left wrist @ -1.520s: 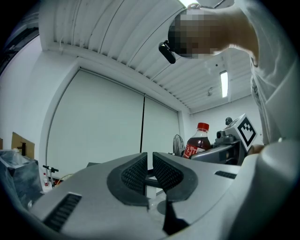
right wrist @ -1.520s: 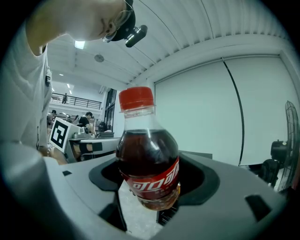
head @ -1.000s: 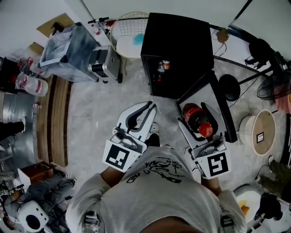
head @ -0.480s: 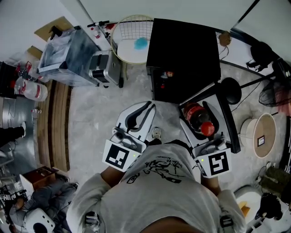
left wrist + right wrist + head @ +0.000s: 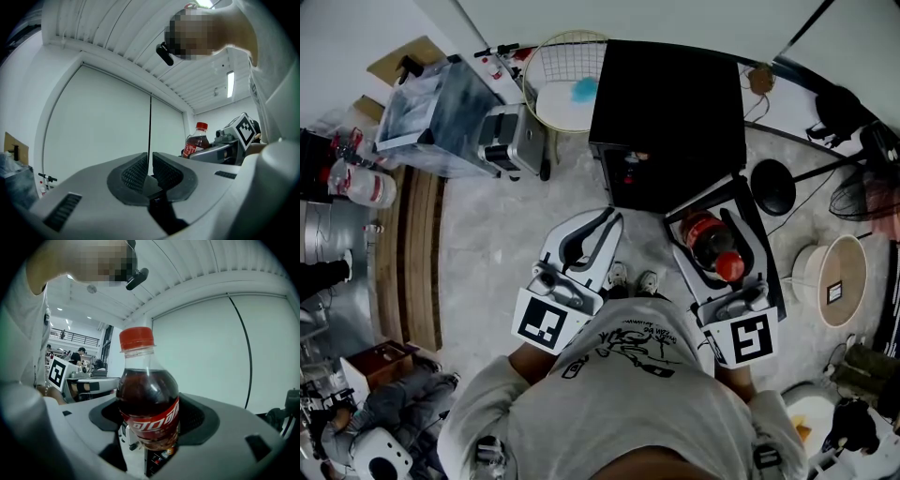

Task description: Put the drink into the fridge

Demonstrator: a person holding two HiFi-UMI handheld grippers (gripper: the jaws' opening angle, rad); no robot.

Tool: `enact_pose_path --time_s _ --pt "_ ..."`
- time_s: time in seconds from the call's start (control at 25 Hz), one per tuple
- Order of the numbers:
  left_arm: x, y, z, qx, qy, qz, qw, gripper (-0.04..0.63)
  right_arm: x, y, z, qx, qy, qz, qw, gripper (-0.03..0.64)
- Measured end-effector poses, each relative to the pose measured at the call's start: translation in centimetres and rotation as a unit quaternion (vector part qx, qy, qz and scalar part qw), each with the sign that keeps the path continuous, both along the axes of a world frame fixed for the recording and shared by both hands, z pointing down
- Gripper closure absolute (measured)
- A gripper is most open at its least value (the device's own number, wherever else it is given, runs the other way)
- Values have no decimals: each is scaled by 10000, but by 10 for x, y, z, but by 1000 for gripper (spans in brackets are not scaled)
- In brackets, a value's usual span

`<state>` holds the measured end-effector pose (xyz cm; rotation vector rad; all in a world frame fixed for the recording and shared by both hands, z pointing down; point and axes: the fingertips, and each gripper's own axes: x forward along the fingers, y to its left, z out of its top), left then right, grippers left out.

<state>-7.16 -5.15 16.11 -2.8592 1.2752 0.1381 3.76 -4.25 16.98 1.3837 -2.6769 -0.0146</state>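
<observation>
A cola bottle (image 5: 710, 246) with a red cap and red label stands upright between the jaws of my right gripper (image 5: 703, 225), which is shut on its body. In the right gripper view the bottle (image 5: 147, 399) fills the middle, both pads of the right gripper (image 5: 150, 418) pressed against it. The black fridge (image 5: 666, 103) stands just ahead, its door (image 5: 773, 272) swung open beside the bottle. Small items show dimly inside it. My left gripper (image 5: 605, 223) hangs left of the bottle with jaws nearly together and nothing in them. The left gripper (image 5: 150, 166) points at a pale wall.
A round wire basket (image 5: 567, 89) stands left of the fridge. Farther left are a silver appliance (image 5: 514, 141) and a plastic-wrapped box (image 5: 441, 108). A black round stand base (image 5: 772, 187) and a beige round bin (image 5: 839, 277) lie to the right. Wooden boards (image 5: 417, 253) run along the left.
The fridge and its door have drawn a little closer to the held bottle, and the person's feet have come into view. Both grippers keep their pose.
</observation>
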Motion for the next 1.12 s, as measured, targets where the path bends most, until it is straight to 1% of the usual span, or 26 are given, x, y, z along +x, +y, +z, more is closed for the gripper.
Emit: enact_pose_path --time_s 0.16,0.52,1.12 --pt "10 -4 1 -43 -12 -1 10000 549 7 -6 -6 -31 -128 67 9999 287" --pt "19 -9 10 -146 -141 37 9998 555 15 -11 2 -130 -153 93 9998 287" --pt "24 -12 55 -535 -365 232 9976 561 9 -15 45 -535 -87 101 9985 287"
